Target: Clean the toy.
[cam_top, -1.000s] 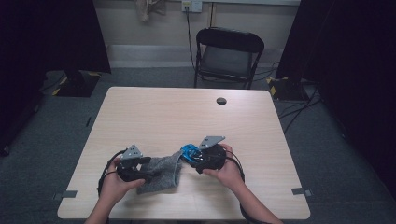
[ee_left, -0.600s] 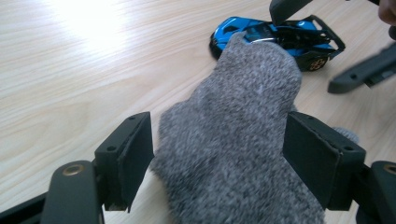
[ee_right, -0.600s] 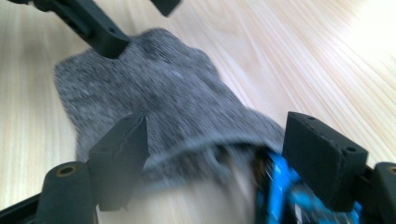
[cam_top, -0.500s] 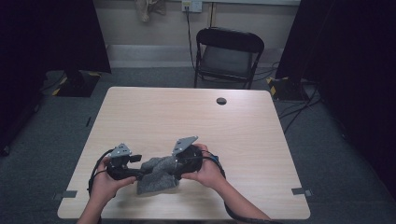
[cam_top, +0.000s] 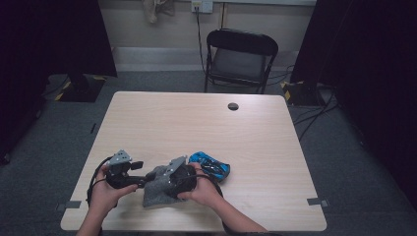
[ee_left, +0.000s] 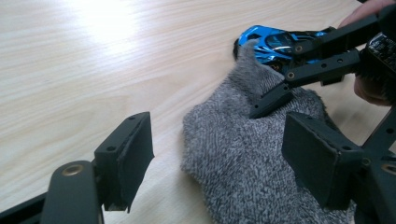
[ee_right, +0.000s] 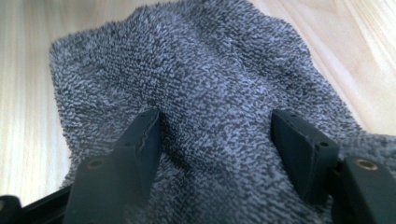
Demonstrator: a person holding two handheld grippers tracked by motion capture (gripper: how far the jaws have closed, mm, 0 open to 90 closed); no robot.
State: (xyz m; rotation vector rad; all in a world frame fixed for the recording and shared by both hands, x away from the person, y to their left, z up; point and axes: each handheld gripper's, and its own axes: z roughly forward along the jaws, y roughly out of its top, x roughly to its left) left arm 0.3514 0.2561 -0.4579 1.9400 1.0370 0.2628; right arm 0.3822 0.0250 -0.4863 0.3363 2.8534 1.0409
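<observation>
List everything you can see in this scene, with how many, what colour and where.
Table: one, light wood, centre.
Sock: one, grey knit, near edge of the table, between the grippers.
Toy car: one, blue and black, on the table just beyond the sock.
Folding chair: one, black, beyond the far edge.
Round cap: one, dark, far side of the tabletop.
Cables: several, black, on the floor at right.
Left gripper: one, black, jaws open beside the sock.
Right gripper: one, black, jaws pressed into the sock, just been closing.
Hands: two, bottom edge.
</observation>
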